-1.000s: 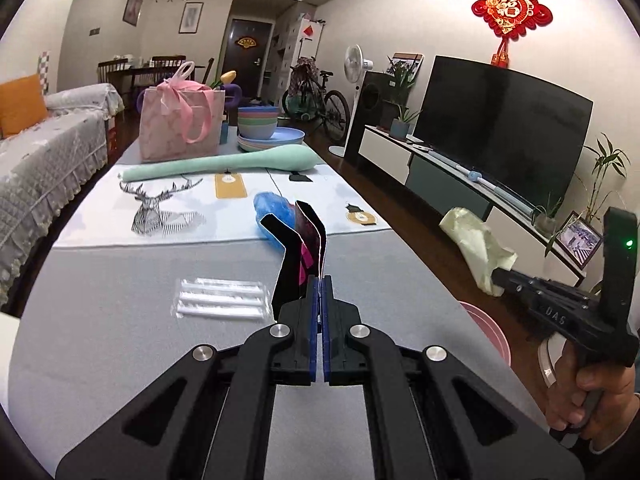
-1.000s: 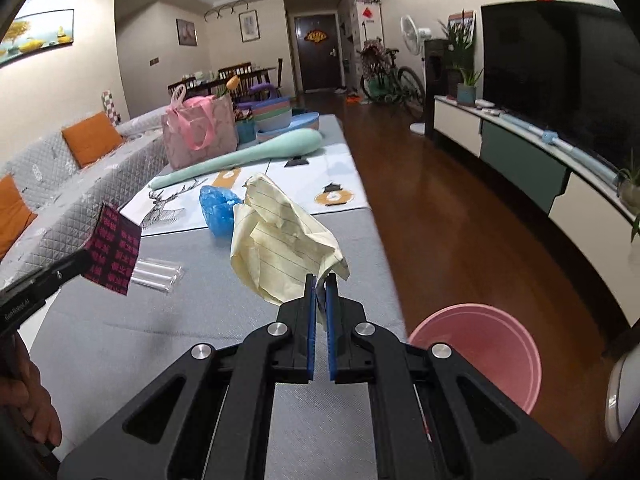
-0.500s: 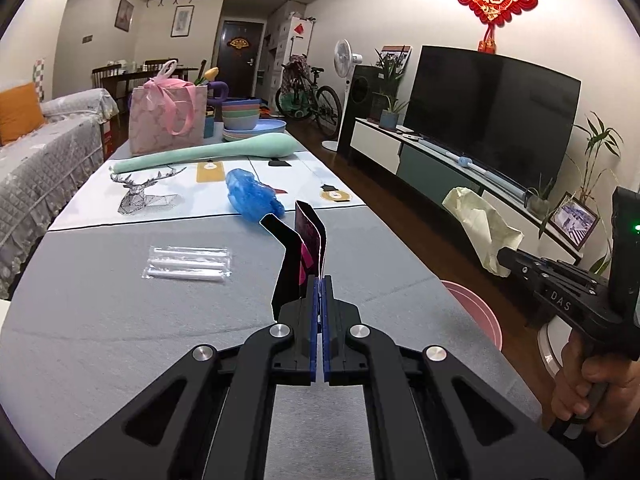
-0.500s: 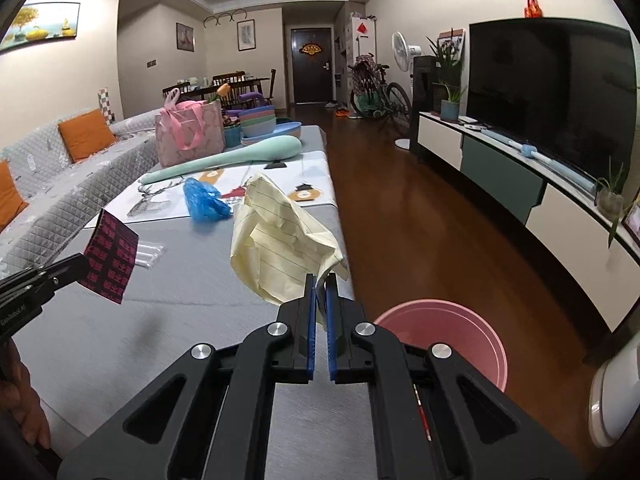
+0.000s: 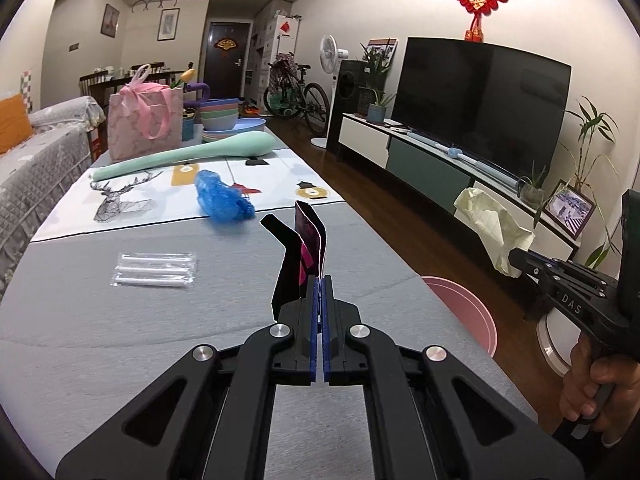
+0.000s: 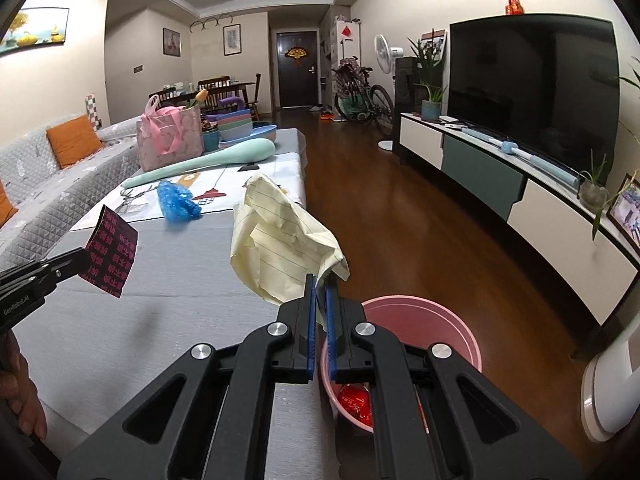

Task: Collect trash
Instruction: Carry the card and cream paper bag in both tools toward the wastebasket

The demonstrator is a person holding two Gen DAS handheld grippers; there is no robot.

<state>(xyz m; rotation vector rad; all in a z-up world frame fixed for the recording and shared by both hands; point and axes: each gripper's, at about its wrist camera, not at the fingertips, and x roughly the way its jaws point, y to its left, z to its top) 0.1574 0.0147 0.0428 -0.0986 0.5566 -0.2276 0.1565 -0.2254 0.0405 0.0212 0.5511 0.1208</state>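
Left gripper (image 5: 319, 280) is clamping with jaws fully closed, pointing forward, level. Right gripper (image 6: 319, 280) is pinching too, jaws nearly closed. A hand (image 5: 596, 384) is squeezing the right trigger grip.

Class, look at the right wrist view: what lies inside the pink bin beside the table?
Inside the pink bin, a red wrapper lies at the bottom. The right gripper, shut on crumpled yellow paper, covers part of the interior, so anything else there is hidden.
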